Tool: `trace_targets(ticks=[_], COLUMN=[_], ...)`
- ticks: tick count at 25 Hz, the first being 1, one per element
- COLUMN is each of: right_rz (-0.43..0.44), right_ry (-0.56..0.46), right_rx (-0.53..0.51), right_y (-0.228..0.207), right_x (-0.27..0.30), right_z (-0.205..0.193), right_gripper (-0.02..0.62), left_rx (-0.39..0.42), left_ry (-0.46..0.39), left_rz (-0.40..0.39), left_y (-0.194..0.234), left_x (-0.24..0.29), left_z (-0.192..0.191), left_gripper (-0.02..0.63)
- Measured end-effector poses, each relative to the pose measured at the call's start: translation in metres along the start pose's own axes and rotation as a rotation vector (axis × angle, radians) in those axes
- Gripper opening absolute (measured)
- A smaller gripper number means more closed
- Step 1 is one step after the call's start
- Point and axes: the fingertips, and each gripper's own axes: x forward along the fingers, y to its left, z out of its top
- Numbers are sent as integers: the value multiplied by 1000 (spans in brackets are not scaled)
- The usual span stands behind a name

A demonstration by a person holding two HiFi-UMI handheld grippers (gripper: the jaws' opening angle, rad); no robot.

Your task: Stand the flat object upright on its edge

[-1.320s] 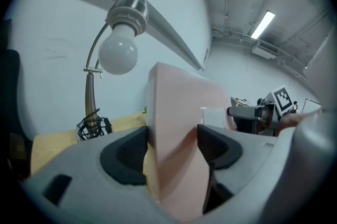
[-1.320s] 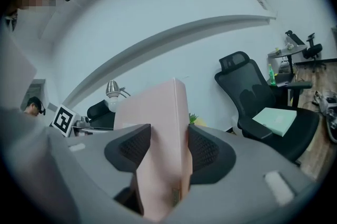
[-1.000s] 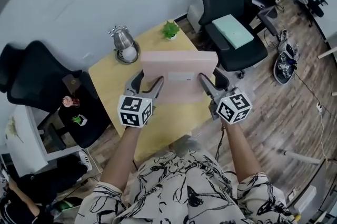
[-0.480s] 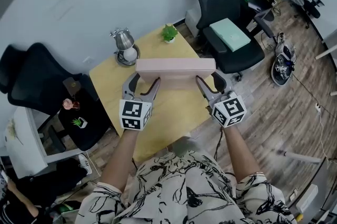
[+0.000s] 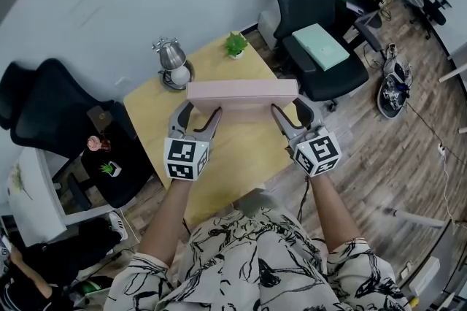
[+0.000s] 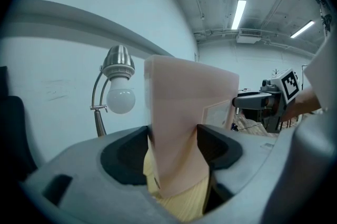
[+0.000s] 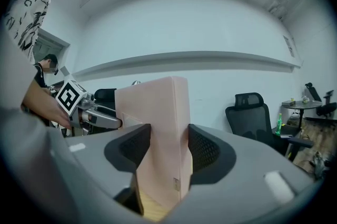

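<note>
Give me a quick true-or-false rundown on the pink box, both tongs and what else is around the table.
1. The pink box is turned upright, with a long edge facing down. True.
2. Only the left tongs grip the box. False: the right tongs are shut on it too, one pair near each end.
3. The desk lamp lies tipped over on the table. False: it stands upright behind the box.
4. A small potted plant sits at the table's far corner. True.
5. The seat of the office chair beyond the table is bare. False: a mint-green flat item lies on it.
</note>
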Motion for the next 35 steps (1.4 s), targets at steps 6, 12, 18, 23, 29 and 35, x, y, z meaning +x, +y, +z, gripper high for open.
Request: trace_targets(ticks=[6,12,18,23,29,35], right_rz=[9,13,20,23,34,32], right_ry=[12,4,-7,-1,-1,0], right_rx=[9,15,14,25,25,36], right_y=[-1,0,-2,-5,-3,-5], right_x=[2,3,6,9,8,7], right_z=[-10,-21,-21,-19,-19,-22], right_gripper=[219,219,222,230,241,261], left_rx=[-3,-14,-12,-8,5,7], left_ry=[12,11,-13,-4,-9,-20], left_rz=[2,-5,-19,-35,-46,-46], left_y=[0,1,2,3,4,6], left_x=[2,4,6,8,6,5], left_z=[-9,-20,-20,-19,-18,-18], left_gripper=[291,291,295,299,302,310])
